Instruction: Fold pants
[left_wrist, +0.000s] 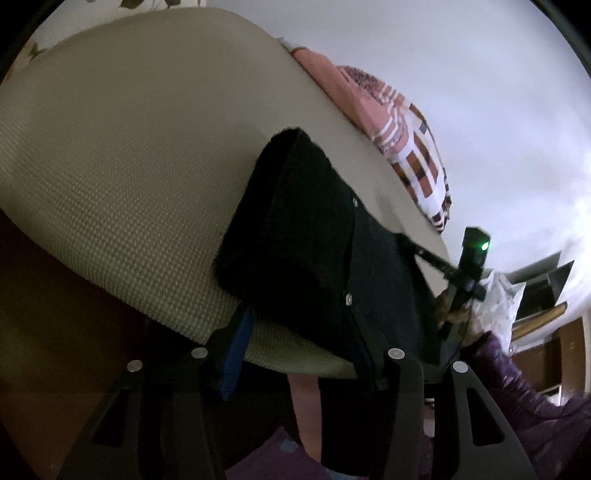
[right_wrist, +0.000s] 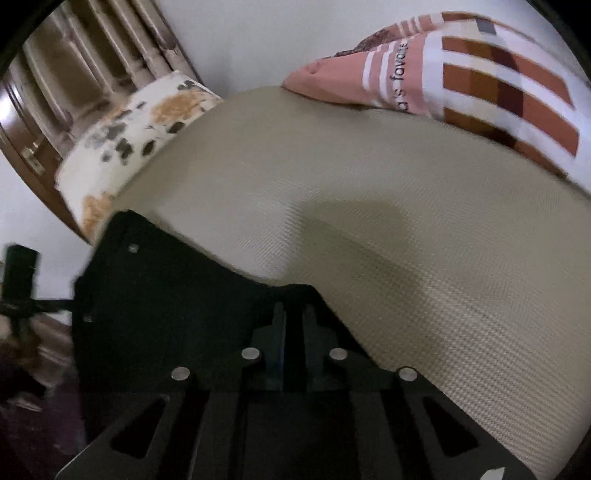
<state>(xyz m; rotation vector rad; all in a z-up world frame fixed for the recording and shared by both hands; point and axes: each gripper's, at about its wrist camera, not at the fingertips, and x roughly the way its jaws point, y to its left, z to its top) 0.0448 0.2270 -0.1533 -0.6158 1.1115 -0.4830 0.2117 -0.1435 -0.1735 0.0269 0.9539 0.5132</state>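
Observation:
Black pants (left_wrist: 314, 240) lie folded on a beige woven mat (left_wrist: 129, 147), their near edge at the mat's rim. My left gripper (left_wrist: 303, 354) stands with its jaws well apart at that rim; the blue-padded left finger (left_wrist: 236, 343) is beside the cloth and the pads press on nothing. In the right wrist view the pants (right_wrist: 166, 295) cover the lower left of the mat (right_wrist: 406, 221). My right gripper (right_wrist: 293, 321) has its two fingers drawn close together on a corner of the black fabric, pinching it.
A pink and brown patterned pillow (right_wrist: 480, 74) lies at the mat's far edge, and a white blotched cushion (right_wrist: 140, 129) at the far left. A black device with a green light on a stand (left_wrist: 474, 254) stands beside the bed. A person's leg (left_wrist: 306, 406) is below the rim.

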